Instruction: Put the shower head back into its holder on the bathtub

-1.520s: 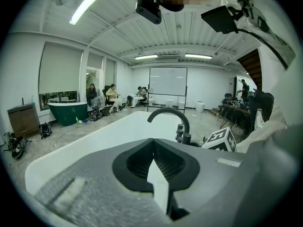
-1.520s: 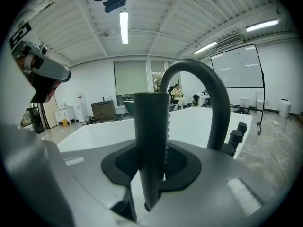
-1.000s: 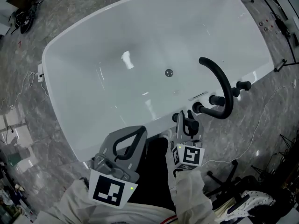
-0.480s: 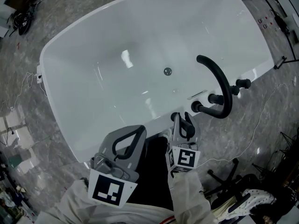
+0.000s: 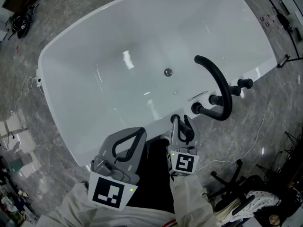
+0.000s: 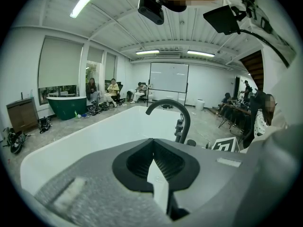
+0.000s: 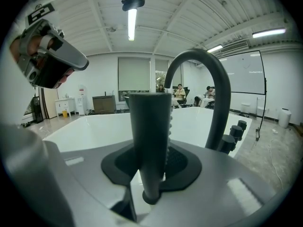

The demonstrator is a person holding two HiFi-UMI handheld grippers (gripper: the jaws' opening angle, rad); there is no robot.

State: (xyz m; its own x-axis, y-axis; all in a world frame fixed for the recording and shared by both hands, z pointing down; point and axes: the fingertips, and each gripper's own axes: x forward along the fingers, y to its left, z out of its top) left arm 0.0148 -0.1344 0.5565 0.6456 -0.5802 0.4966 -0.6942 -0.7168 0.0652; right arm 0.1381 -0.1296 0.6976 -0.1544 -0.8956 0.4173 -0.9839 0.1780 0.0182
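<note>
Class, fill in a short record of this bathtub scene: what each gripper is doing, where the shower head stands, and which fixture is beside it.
Left gripper: shut, empty, short of the bathtub rim
Right gripper: on the upright shower head; jaws have just been opening, no gap visible yet
Shower head: at the near rim, lower end in a dark ring
Beside it: curved black faucet, to its right

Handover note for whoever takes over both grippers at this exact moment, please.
Left gripper: shut, empty.
Right gripper: closed on the upright shower head; its jaws have just been opening slightly.
Done: the shower head's lower end appears seated in the holder on the bathtub rim, beside the faucet.
Left: confirm it is seated, release, draw back.
</note>
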